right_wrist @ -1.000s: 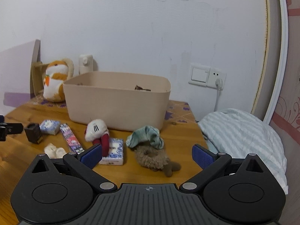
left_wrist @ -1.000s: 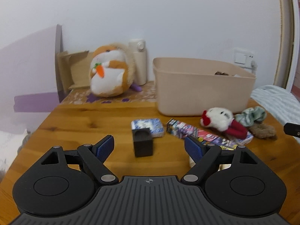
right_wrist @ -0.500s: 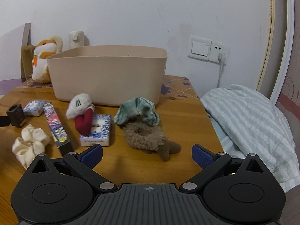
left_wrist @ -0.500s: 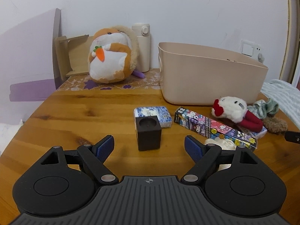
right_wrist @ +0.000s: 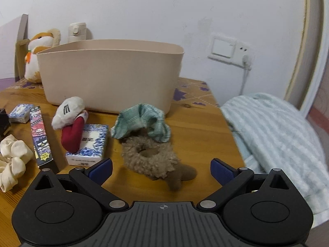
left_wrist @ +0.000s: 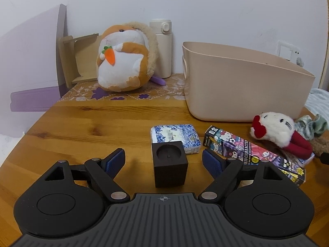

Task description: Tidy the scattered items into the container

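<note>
Between the spread fingers of the left gripper (left_wrist: 163, 160) stands a dark cube (left_wrist: 169, 163) with a round hollow in its top, upright on the wooden table (left_wrist: 88, 127); neither pad touches it. Just behind the cube lies a blue-and-white packet (left_wrist: 174, 136), and to its right a long cartoon-printed box (left_wrist: 253, 154) runs slantwise. A white plush toy with red parts (left_wrist: 277, 133) rests partly on that box's far end.

Before the right gripper (right_wrist: 161, 169), whose fingers are likewise wide apart and hold nothing, a brown fuzzy scrunchie (right_wrist: 152, 158) lies on the table, with a green striped scrunchie (right_wrist: 141, 121) overlapping its far edge. To the left sits a second blue-and-white packet (right_wrist: 90, 144) under the white plush toy, and further left a cream scrunchie (right_wrist: 12, 160).

Behind all these stands the beige tub (right_wrist: 109, 74), its inside hidden from both views. Beyond it, against the wall, are a plush hamster holding a carrot (left_wrist: 125, 57) and a cream bottle (left_wrist: 162, 45). A striped blanket (right_wrist: 277, 135) lies off the table's right edge.
</note>
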`<state>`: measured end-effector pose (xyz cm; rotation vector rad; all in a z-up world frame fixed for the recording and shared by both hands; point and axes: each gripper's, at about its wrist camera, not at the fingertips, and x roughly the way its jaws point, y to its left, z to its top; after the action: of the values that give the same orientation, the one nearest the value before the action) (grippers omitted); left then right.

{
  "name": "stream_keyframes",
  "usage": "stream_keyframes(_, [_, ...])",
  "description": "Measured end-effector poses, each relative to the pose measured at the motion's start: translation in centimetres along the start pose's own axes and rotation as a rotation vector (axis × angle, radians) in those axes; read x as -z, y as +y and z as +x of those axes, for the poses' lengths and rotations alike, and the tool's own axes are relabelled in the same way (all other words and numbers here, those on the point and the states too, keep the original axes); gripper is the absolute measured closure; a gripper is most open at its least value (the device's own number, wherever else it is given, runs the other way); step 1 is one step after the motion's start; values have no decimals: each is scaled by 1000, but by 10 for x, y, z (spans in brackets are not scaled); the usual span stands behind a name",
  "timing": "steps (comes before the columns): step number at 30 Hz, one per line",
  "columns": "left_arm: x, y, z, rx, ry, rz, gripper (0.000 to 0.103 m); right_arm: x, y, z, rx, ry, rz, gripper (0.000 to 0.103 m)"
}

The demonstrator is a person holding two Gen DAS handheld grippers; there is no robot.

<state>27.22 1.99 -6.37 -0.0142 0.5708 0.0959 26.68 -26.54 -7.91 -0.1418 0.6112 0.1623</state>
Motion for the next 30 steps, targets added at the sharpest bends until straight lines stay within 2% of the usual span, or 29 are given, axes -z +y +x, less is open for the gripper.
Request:
stream_keyframes(4, [-1, -1, 4, -22, -13, -8, 20, -1, -3, 8, -26, 4, 33, 1])
stream_keyframes(8, [-2, 0, 11, -10, 10, -19, 31, -2, -5, 16, -59, 11, 68, 6])
stream_keyframes(10, [-1, -1, 16, -4, 26, -13, 40, -2, -5, 19, -60, 18, 79, 7])
stream_keyframes(14, [2, -3, 22, 15, 64, 7, 62, -2, -9, 20, -51, 8, 103, 24])
stream_keyframes(15, [3, -3, 22, 19, 63, 8, 64, -2, -10, 20, -54, 7, 104, 30])
stream_keyframes(17, [3, -3, 21, 18, 63, 9, 71, -2, -9, 19, -47, 7, 97, 36])
stream_keyframes(19, [3, -2, 20, 23, 63, 8, 71, -2, -7, 18, -40, 8, 82, 48])
stream_keyframes(21, [3, -2, 20, 17, 62, 1, 71, -1, -5, 18, -53, 16, 78, 72])
stream_keyframes(24, [5, 2, 17, 20, 62, -26, 71, 1, -6, 15, -90, 24, 95, 92])
stream_keyframes(30, [10, 5, 9, 23, 63, -45, 71, 4, -4, 8, -117, 28, 107, 92])
